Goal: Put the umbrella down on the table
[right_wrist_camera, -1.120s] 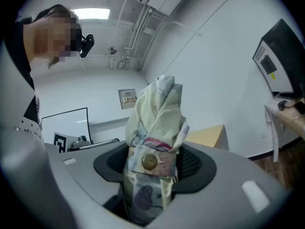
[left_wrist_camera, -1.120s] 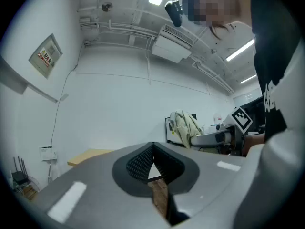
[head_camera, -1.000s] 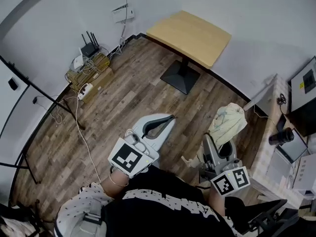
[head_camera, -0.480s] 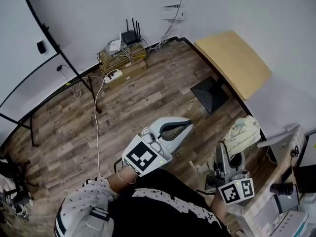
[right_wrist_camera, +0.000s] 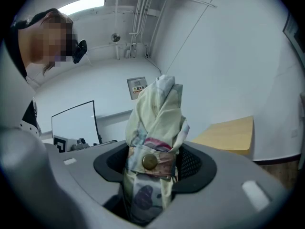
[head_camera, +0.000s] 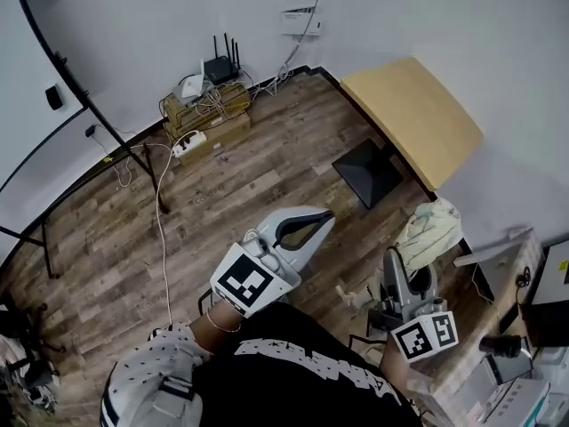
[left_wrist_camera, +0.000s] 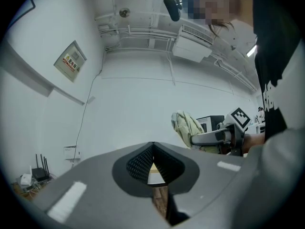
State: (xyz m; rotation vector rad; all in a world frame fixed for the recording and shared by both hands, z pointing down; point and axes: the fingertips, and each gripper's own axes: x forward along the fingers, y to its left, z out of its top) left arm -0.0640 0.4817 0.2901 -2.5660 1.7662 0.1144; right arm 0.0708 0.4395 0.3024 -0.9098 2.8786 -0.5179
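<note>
Two grippers hung over the wood floor [head_camera: 222, 194]. The left gripper [head_camera: 327, 214] was closed, seemingly on nothing. The right gripper [head_camera: 411, 272] clamped the folded, strapped umbrella [head_camera: 431, 229], clear of the table [head_camera: 413, 114] by the wall.

Print on the wall sign [left_wrist_camera: 70, 61] seems too small to read.
</note>
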